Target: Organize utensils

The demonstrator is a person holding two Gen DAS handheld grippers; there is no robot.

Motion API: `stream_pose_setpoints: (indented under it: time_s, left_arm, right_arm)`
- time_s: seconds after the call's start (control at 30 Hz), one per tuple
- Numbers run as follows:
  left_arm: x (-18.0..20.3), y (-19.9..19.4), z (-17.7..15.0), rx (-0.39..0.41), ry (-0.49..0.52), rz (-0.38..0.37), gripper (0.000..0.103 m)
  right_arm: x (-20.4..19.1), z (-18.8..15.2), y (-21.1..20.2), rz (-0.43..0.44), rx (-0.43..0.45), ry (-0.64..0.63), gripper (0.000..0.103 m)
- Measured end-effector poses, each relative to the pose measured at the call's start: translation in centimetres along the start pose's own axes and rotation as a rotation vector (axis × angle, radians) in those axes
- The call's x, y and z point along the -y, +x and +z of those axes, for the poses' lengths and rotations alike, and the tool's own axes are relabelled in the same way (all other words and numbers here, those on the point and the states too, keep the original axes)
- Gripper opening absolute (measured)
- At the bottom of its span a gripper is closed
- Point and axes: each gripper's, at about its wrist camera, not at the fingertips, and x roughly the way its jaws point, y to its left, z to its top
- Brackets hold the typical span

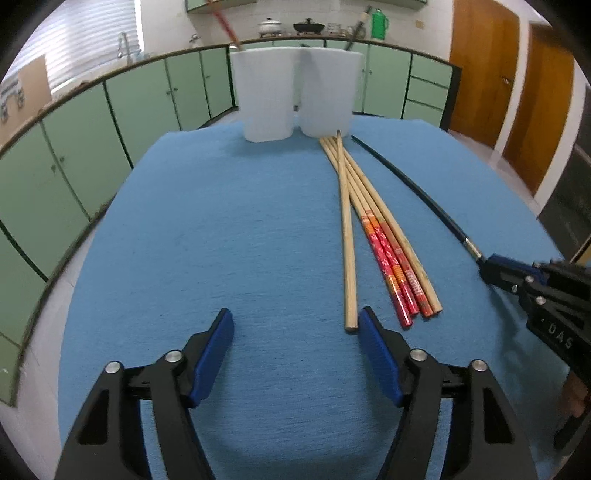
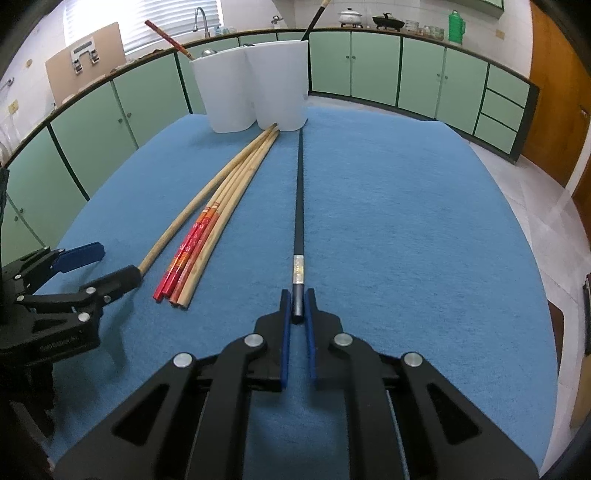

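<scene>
With your right tongs pinching the black chopstick by its butt end on the worktop and left tongs spread, the tip at 12 o'clock may droop and strike the white holder.

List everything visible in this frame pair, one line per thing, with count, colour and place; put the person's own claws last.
Table cloth: one, blue, covering the table.
Holder cups: two, white, joined side by side at the table's far end.
Wooden chopsticks: about five, tan, some with red-orange printed ends, lying in a loose bundle near the cups.
Black chopstick: one, black with a silver band, lying on the cloth, pointing at the cups.
Chopsticks in cups: one red in the left cup, one black in the right.
Cabinets: green, along the wall.
Doors: brown, at right.
Left claw: open, empty, near the wooden bundle.
Right claw: shut on the black chopstick's end.
</scene>
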Motion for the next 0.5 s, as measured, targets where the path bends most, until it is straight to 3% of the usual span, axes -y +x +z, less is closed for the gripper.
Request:
stream_pose_setpoints:
  time_s: [0.1, 0.17, 0.23, 0.27, 0.5]
  left_arm:
    - [0.14, 0.01, 0.12, 0.008, 0.008, -0.026, 0.049]
    - [0.38, 0.01, 0.06, 0.013, 0.019, -0.037, 0.035]
    - [0.81, 0.02, 0.14, 0.018, 0.034, -0.049, 0.014]
    - [0.87, 0.06, 0.16, 0.019, 0.038, -0.056, 0.009]
    - [0.52, -0.63, -0.11, 0.031, 0.006, -0.082, 0.006]
  right_arm:
    - [-0.12, 0.05, 0.1, 0.003, -0.001, -0.001, 0.01]
    - [0.01, 0.11, 0.17, 0.015, -0.001, 0.008, 0.01]
    - [0.33, 0.21, 0.26, 0.032, -0.001, 0.022, 0.01]
    - [0.38, 0.27, 0.31, 0.035, -0.001, 0.025, 0.009]
    - [0.43, 0.5, 0.28, 0.042, 0.0, 0.036, 0.006]
